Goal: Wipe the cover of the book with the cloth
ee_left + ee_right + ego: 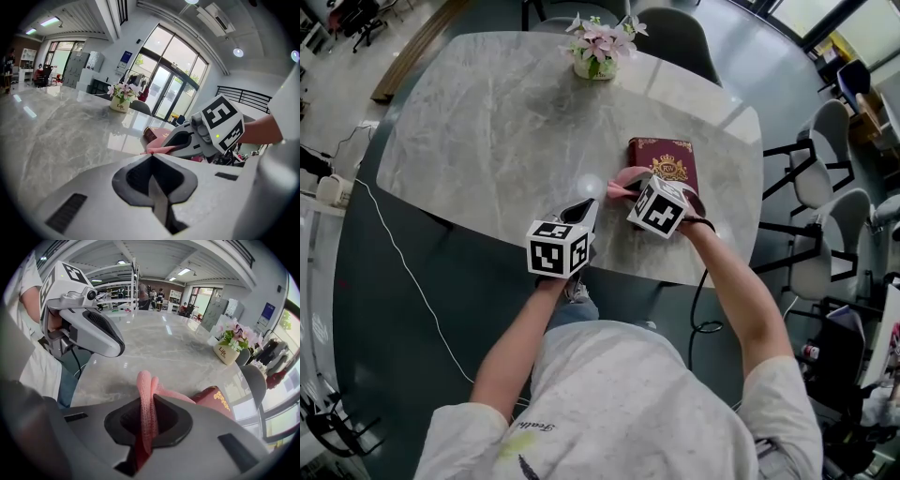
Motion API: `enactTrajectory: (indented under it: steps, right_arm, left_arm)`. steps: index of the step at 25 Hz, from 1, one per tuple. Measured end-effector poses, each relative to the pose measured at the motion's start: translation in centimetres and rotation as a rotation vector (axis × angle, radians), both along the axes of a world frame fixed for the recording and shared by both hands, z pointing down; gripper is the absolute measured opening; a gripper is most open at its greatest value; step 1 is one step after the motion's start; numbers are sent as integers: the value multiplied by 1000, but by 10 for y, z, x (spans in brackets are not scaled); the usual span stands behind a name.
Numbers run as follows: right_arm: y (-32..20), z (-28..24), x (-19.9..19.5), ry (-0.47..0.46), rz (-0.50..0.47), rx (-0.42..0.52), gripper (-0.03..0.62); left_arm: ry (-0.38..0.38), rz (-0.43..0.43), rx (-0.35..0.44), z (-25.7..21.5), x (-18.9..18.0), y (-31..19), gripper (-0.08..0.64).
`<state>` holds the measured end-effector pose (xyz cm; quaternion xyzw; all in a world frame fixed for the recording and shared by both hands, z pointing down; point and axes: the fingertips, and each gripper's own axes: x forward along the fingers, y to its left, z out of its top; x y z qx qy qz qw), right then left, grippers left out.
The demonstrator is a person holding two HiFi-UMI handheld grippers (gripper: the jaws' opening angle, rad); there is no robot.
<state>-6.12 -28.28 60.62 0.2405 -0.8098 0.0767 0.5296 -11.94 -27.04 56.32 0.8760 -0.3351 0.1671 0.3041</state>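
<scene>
A dark red book [664,165] with a gold crest lies on the marble table [487,131] near its right front edge. My right gripper [625,190] is shut on a pink cloth [622,179], which hangs from the jaws at the book's near left corner. In the right gripper view the cloth [145,394] sticks out as a folded loop between the jaws, with the book [213,401] just to its right. My left gripper [587,210] hovers left of the cloth, shut and holding nothing. The left gripper view shows the cloth [158,149] and the book [152,133] beyond it.
A pot of pink flowers [596,52] stands at the table's far edge. Chairs [825,150] stand along the right side, and a dark chair [675,37] sits behind the table. A white cable [403,262] runs over the floor at the left.
</scene>
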Motion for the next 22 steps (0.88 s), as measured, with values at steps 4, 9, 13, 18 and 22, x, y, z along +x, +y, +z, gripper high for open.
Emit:
enactTrajectory:
  steps: [4, 9, 13, 18, 22]
  right_arm:
    - [12, 1, -2, -10, -12, -5, 15]
    - [27, 0, -4, -17, -38, -12, 15]
    - [38, 0, -6, -21, -56, -18, 14]
    - [55, 0, -9, -23, -92, -33, 14]
    - [66, -1, -9, -34, -108, -42, 15]
  left_arm:
    - [-2, -17, 9, -3, 0, 8, 6]
    - [-2, -40, 18, -7, 1, 17, 6]
    - [-1, -57, 26, -11, 2, 23, 6]
    - [-6, -74, 31, -13, 4, 33, 6]
    - [-6, -87, 35, -15, 8, 41, 6]
